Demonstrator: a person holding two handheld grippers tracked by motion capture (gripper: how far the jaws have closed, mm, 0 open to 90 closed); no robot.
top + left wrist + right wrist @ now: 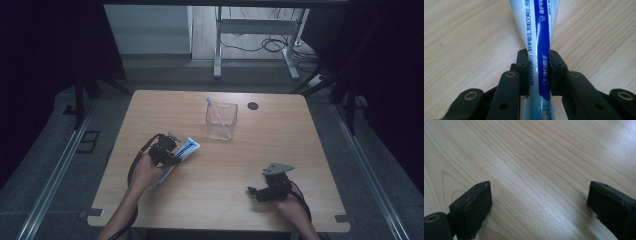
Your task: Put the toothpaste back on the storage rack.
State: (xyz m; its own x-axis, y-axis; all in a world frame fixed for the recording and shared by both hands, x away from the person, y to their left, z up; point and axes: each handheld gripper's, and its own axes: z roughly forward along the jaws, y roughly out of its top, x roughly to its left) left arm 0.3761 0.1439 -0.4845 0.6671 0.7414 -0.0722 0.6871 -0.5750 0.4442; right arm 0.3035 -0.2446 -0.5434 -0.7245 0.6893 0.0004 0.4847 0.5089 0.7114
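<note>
A white and blue toothpaste tube (183, 151) lies on the wooden table (240, 200), left of centre. My left gripper (165, 152) is shut on it; in the left gripper view both pads press the tube (538, 50) at its middle and pinch it narrow. A clear square cup (221, 121) stands behind it with a toothbrush (215, 111) leaning inside. My right gripper (257, 192) rests low over the table near the front right, and in the right gripper view its jaws stand wide apart with bare wood (536, 185) between them.
A dark round cable hole (253, 106) sits near the table's far edge. Beyond the table stand a metal desk frame (257, 45) and loose cables on the floor. Dark curtains flank both sides.
</note>
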